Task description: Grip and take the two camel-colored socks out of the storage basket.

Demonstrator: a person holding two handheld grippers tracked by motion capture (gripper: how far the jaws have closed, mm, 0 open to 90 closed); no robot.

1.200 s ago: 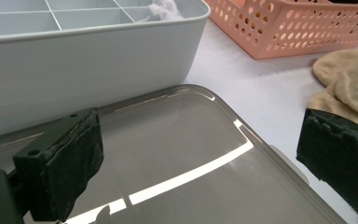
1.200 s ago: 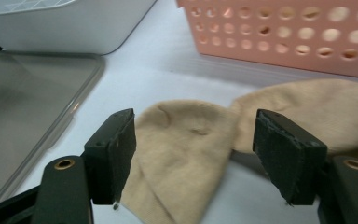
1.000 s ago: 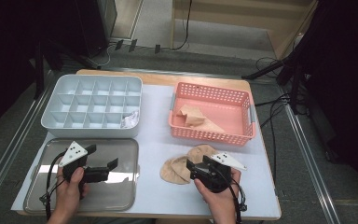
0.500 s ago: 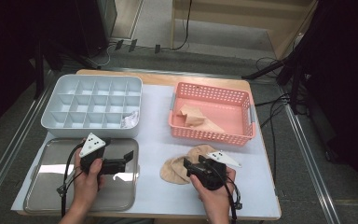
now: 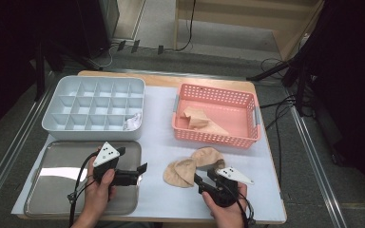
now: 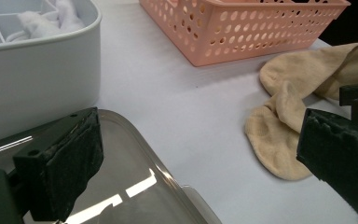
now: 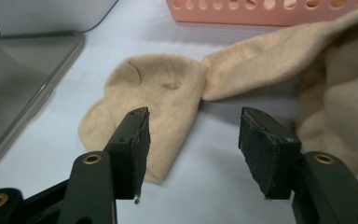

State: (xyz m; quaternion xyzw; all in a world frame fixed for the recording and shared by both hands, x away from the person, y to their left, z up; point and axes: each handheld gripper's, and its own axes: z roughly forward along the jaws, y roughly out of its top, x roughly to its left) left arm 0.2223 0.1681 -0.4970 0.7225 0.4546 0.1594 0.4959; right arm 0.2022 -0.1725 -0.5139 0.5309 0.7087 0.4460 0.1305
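Note:
Two beige socks lie overlapping on the white table, one nearer (image 5: 180,172) (image 6: 279,140) (image 7: 154,88) and one behind it (image 5: 208,156) (image 6: 317,70) (image 7: 279,56). My right gripper (image 5: 204,176) (image 7: 193,114) sits low at the near sock's front edge. Its jaws have just been closing and stand partly open, with the left jaw over the sock's edge and bare table between the pads. My left gripper (image 5: 140,173) (image 6: 200,126) hovers open and empty over the right end of the metal tray (image 5: 47,166) (image 6: 135,172), pointing at the socks.
A pink basket (image 5: 214,137) (image 6: 242,32) behind the socks holds another beige sock (image 5: 199,118). The grey compartment box (image 5: 95,130) (image 6: 37,74) at the back left has a white sock (image 5: 133,122) in its near right cell. Table edges run close on both sides.
The left gripper has moved right across the metal tray towards the socks. The right gripper has sunk closer to the near sock and its jaws have narrowed.

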